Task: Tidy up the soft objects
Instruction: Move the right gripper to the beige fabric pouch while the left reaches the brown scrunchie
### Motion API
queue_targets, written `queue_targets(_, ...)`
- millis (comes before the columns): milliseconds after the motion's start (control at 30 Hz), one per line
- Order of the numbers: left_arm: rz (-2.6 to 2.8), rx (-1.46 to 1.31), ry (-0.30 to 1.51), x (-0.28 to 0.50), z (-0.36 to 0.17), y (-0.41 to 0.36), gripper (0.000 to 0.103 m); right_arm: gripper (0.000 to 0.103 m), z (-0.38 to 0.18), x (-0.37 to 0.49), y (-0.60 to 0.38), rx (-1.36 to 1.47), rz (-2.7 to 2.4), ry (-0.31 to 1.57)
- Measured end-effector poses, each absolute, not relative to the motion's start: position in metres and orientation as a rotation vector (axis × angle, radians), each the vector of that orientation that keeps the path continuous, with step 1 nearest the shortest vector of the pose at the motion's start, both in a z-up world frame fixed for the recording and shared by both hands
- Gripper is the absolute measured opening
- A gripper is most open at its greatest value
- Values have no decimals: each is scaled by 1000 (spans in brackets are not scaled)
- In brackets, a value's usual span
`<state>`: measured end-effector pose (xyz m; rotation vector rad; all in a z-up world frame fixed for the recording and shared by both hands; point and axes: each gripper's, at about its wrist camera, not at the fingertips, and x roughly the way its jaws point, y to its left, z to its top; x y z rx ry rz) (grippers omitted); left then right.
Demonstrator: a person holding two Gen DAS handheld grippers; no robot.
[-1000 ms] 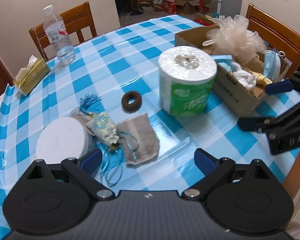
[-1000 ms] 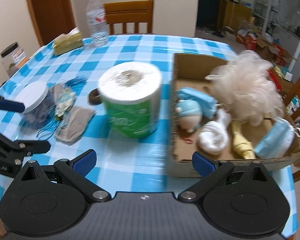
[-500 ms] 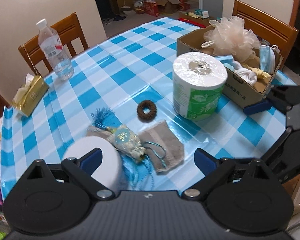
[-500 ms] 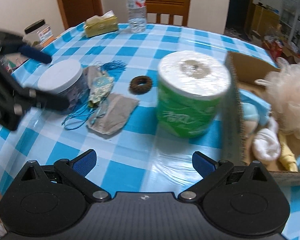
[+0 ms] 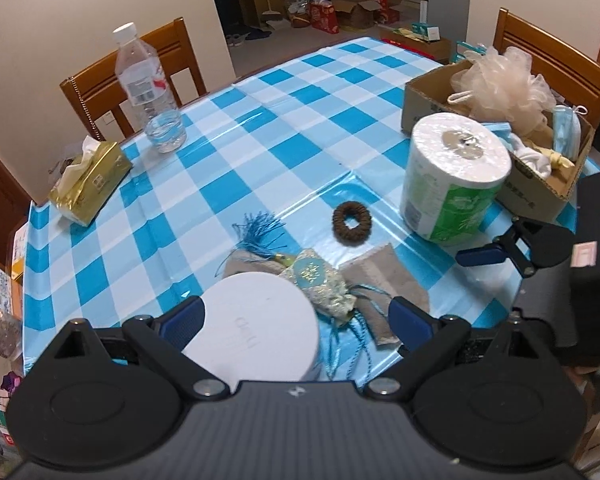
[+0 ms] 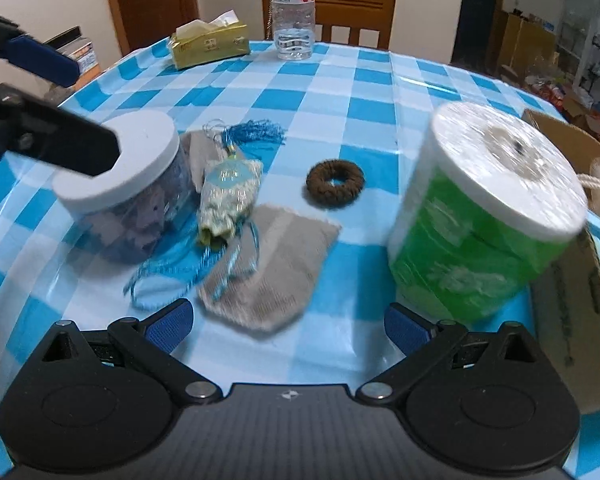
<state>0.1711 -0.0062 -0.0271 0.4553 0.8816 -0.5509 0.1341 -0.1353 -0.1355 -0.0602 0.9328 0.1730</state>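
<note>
Both grippers, left [image 5: 296, 316] and right [image 6: 288, 322], gape wide, empty; beside the jar [image 6: 120, 184], the pouch's [image 6: 268, 268] tangled cord [image 6: 168, 272] could drag the sachet [image 6: 228, 196] along

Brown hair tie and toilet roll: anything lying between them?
Nothing: only bare checked tablecloth separates the hair tie and toilet roll, clearest in the left wrist view.

Both wrist views look down across the tabletop [image 5: 284, 128] from its near edge, close above it, the left facing rightward, the right leftward; both share the toilet roll [image 5: 456, 172] and brown ring [image 6: 335, 183].
</note>
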Motion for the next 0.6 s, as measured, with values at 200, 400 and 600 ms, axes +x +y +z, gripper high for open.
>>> queue_targets(200,-549,444,892,174,-31,4,98,99,-143,145,-122,-77,160,926)
queue_targets(400,-538,433,900,178,-35,11,98,82,-145,142,-116,-107,177,925)
queue_targets(600,-541,430,904,179,-37,9,98,61,-141,141,-113,-121,189,914)
